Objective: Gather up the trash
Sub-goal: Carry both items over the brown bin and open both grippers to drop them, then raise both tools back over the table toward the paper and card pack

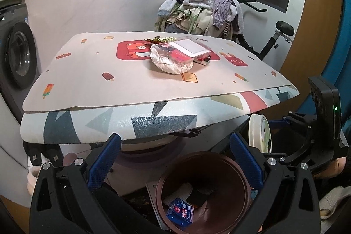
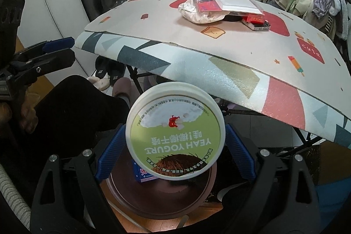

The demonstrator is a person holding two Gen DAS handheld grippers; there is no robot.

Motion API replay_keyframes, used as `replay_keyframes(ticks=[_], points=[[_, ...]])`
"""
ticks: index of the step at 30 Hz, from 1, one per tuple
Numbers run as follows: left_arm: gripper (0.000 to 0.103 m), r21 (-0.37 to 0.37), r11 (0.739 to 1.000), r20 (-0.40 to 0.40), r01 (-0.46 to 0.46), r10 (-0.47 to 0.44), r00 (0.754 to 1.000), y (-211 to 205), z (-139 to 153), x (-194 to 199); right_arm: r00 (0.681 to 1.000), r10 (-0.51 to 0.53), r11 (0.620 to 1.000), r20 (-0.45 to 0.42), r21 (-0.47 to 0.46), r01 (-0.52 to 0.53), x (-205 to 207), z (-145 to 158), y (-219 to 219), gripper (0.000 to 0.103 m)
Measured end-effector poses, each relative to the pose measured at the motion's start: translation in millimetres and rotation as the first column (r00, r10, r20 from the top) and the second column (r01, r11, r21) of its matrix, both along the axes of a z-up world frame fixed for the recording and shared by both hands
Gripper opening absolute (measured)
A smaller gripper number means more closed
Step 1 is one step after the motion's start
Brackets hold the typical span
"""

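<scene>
Left wrist view: my left hand-held gripper (image 1: 173, 159) spread, holding nothing, above round brown plastic bin (image 1: 239, 177) containing blue printed carton (image 1: 180, 213).

Right wrist view: my right hand-held gripper (image 2: 175, 146) pinching round white-and-green yogurt cup (image 2: 175, 137) over the bin (image 2: 162, 196); crumpled wrappers (image 2: 201, 10) on patterned table (image 2: 197, 52).

The round white yogurt tub with green label (image 2: 175, 135) hides most of the brown plastic bin (image 2: 162, 196) and blue carton (image 2: 140, 174).
</scene>
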State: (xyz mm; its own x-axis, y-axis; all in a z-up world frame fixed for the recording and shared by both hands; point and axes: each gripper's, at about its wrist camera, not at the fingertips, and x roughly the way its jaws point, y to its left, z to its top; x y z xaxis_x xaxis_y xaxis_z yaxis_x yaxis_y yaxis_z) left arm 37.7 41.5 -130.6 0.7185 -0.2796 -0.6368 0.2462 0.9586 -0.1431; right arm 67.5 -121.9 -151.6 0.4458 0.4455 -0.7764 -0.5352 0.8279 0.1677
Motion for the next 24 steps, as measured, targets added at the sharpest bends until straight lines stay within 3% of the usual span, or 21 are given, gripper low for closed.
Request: replay_keyframes(ticks=[8, 12, 24], points=[[0.097, -0.009, 1.0, -0.011, -0.008, 0.008, 1.0, 1.9, -1.5, 1.0, 1.0, 0.024, 1.0, -0.009, -0.018, -0.024, -0.7, -2.7, 5.0, 0.089], [0.097, -0.006, 1.0, -0.012, -0.006, 0.005, 1.0, 2.1, -1.9, 1.9, 1.0, 0.024, 0.999, -0.018, -0.026, -0.025, 0.2, -4.6, 5.9, 0.097], [0.097, -0.003, 1.0, -0.024, -0.007, 0.007, 1.0, 2.9, -4.4, 3.8, 0.999, -0.018, 1.0, -0.052, -0.024, 0.017, 7.6, -8.9, -0.3, 0.097]])
